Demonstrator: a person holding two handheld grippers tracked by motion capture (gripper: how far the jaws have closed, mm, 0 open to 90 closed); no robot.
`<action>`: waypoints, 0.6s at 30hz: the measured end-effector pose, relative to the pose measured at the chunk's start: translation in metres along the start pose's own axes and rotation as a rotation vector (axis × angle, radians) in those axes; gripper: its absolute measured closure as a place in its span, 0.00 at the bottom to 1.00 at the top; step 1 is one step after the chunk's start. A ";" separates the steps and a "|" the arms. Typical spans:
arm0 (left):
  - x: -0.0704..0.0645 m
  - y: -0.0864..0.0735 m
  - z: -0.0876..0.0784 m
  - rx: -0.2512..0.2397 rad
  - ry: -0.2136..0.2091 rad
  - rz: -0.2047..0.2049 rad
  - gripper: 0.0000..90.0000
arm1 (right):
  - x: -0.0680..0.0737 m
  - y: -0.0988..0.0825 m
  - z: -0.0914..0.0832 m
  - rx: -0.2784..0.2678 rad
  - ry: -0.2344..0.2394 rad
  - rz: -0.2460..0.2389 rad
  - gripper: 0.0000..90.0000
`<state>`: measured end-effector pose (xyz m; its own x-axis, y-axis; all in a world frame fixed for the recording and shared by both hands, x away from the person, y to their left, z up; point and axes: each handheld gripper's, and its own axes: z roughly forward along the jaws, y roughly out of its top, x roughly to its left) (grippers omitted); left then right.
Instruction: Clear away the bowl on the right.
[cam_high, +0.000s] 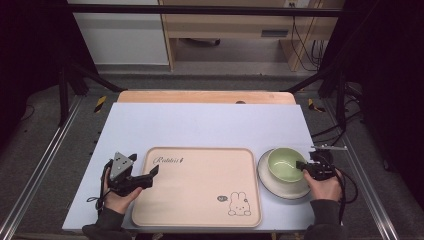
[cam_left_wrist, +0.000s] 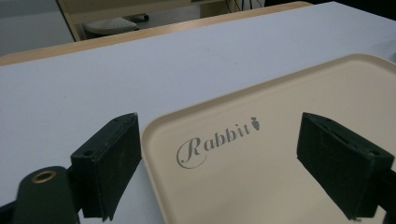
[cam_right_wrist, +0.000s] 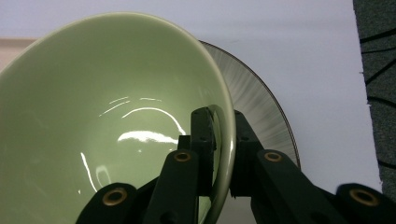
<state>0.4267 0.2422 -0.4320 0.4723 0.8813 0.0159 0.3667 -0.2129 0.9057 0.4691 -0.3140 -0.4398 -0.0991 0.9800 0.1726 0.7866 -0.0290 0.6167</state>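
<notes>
High view, reading from the left: the left gripper rests at the near-left corner of the beige rabbit tray, jaws apart and astride the tray's rim with nothing between the pads; if it nudged forward, I think the tray would slide on the pale mat. Further right, the green bowl sits on the grey plate, just beside the tray's right edge. The right gripper is clamped on the bowl's near wall, one jaw inside, one outside. That thin pinch on a glossy rim looks risky: lifted, the bowl could pivot or slip, and might drag the plate. Both forearms enter low, grippers nearly level.
</notes>
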 end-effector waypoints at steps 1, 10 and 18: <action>0.000 0.000 0.000 -0.001 0.000 0.000 0.15 | 0.000 0.000 -0.001 -0.001 -0.002 -0.011 0.93; 0.000 0.000 0.000 0.000 0.003 0.000 0.15 | 0.007 0.001 -0.005 -0.028 -0.019 -0.031 0.93; 0.000 0.000 -0.001 -0.002 0.004 0.000 0.15 | 0.013 0.003 -0.011 -0.042 -0.022 -0.040 0.93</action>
<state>0.4263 0.2424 -0.4316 0.4694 0.8828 0.0179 0.3650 -0.2124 0.9064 0.4633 -0.3035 -0.4274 -0.1165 0.9846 0.1305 0.7557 0.0027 0.6549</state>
